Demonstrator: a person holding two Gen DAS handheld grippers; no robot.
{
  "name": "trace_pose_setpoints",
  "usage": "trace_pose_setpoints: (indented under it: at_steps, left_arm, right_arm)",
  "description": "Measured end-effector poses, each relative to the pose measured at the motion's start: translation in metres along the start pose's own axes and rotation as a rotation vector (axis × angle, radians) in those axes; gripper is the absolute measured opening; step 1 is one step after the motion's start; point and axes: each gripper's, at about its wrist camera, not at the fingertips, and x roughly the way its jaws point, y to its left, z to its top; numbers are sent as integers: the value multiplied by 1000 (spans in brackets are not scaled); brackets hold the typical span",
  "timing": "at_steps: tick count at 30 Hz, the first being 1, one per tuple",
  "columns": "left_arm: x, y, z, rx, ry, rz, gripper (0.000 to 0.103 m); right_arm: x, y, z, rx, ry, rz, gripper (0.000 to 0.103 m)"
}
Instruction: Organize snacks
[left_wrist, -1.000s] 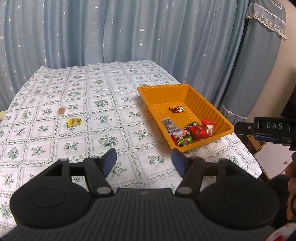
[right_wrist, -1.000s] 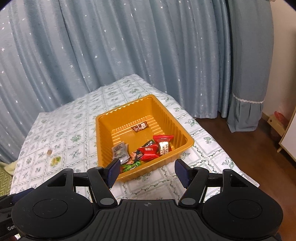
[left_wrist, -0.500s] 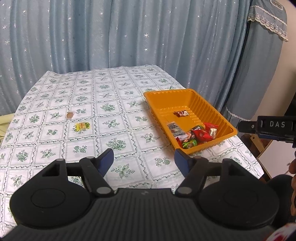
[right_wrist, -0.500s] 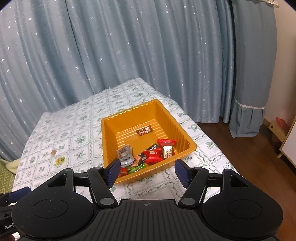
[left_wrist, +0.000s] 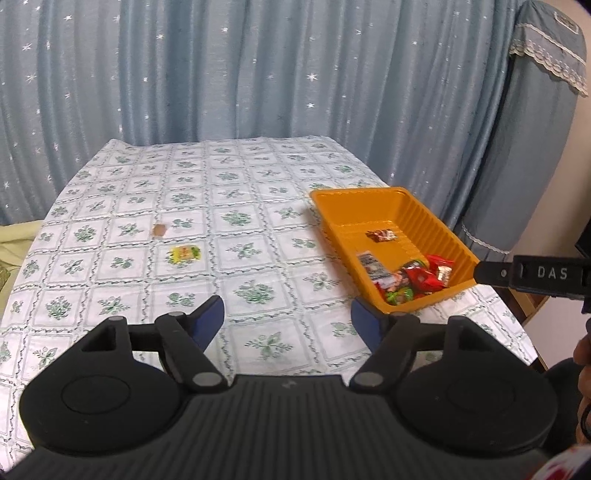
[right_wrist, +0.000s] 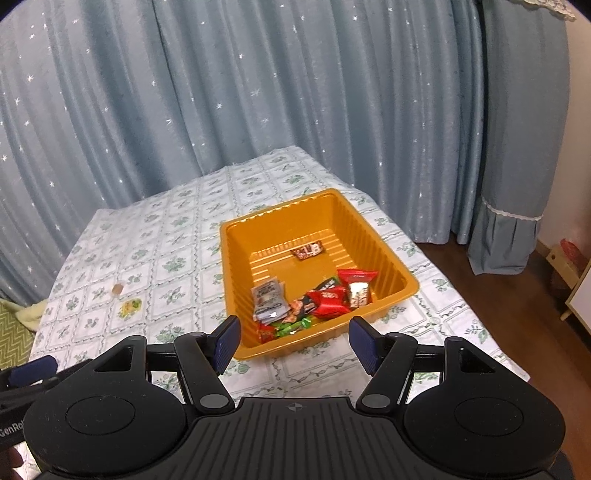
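Where blue curtains (left_wrist: 258, 74) hang, a tablecloth (left_wrist: 240, 229) spreads.

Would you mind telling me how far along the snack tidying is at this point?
Mostly done: several wrapped snacks already lie in the orange tray, most piled at its near end. Nothing is in hand; the left claw and right claw are both open and empty. Left on the tablecloth: the yellow packet and a small brown piece, both outside the tray.

The table (left_wrist: 258, 258) had a flowery cloth. An orange tray (left_wrist: 436, 221) sat ahead and right of the left jaws. A yellow packet (left_wrist: 184, 254) and a small brown candy (left_wrist: 159, 230) lay ahead, left.
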Motion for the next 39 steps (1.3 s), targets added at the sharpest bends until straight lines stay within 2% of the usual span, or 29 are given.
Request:
trace_pose_setpoints:
  at_steps: [11,19,26,39]
  left_arm:
    - [9,53,-2,-23,8,101,74]
    - [29,100,7,-10,11,173,74]
    - [58,131,13,-4,32,190,74]
    - [108,166,22,10,62,180,74]
  right_arm:
    - [23,39,-9,-52,1,95,65]
    - [59,81,-15,-133,32,162,65]
    - [101,113,-21,-201,68,196,65]
    - [164,155,-19,-333,97,280,65]
